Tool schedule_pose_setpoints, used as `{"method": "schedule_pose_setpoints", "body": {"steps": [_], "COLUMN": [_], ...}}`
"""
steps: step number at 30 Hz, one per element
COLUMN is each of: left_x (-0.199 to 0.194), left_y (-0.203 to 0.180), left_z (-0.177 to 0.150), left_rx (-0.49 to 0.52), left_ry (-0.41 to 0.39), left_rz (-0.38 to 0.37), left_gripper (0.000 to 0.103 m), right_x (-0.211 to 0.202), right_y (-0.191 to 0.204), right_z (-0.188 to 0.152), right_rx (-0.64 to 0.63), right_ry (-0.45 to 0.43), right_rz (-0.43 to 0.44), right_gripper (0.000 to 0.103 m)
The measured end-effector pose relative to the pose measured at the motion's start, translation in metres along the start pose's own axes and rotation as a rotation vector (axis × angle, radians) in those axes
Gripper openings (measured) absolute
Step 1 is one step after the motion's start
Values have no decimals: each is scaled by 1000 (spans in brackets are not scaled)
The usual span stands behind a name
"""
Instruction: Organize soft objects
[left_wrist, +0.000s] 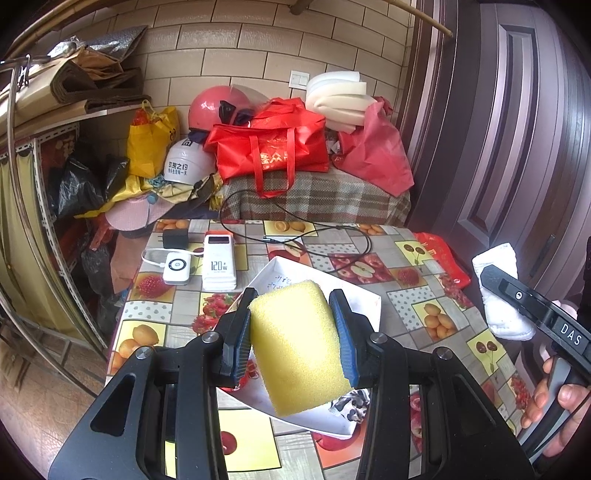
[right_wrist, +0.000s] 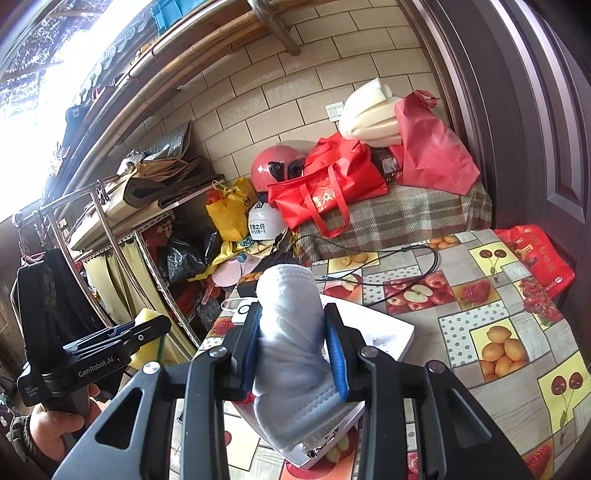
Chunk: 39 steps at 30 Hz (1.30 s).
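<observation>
My left gripper (left_wrist: 291, 306) is shut on a yellow sponge (left_wrist: 299, 343) and holds it above a white tray (left_wrist: 365, 306) on the fruit-print table. My right gripper (right_wrist: 293, 317) is shut on a white padded cloth (right_wrist: 291, 354), held above the same tray (right_wrist: 391, 332). In the left wrist view the right gripper (left_wrist: 491, 275) shows at the right edge with the white cloth (left_wrist: 502, 295) in it. In the right wrist view the left gripper (right_wrist: 159, 325) shows at the left with the sponge (right_wrist: 147, 317) between its fingers.
Two white power banks (left_wrist: 219, 262) and a black charger (left_wrist: 175, 238) with a looping black cable (left_wrist: 332, 240) lie at the table's far side. Behind stand red bags (left_wrist: 269, 147), helmets (left_wrist: 218, 107) and foam (left_wrist: 340, 99). A dark door (left_wrist: 498, 129) is at right, a metal rack (left_wrist: 33, 184) at left.
</observation>
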<state>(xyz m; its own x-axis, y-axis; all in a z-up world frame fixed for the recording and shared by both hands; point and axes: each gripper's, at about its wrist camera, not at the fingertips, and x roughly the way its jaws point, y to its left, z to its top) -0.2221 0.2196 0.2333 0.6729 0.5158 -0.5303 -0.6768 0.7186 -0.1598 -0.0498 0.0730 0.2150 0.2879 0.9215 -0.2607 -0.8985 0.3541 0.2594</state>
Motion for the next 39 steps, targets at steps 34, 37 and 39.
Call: {"method": "schedule_pose_setpoints", "body": {"steps": [34, 37, 39], "left_x": [203, 207, 205], "left_y": [-2, -1, 0], "left_z": [-77, -81, -81], "left_rx": [108, 105, 107], "left_ry": [436, 443, 442], "left_rz": [30, 37, 44], "left_gripper": [103, 103, 103], "right_x": [136, 142, 144], "right_y": [-43, -47, -51], "right_z": [-59, -68, -72], "right_rx": [88, 112, 135], "right_ry": [336, 365, 372], "right_rz": [-21, -32, -33], "right_gripper": [33, 61, 87]}}
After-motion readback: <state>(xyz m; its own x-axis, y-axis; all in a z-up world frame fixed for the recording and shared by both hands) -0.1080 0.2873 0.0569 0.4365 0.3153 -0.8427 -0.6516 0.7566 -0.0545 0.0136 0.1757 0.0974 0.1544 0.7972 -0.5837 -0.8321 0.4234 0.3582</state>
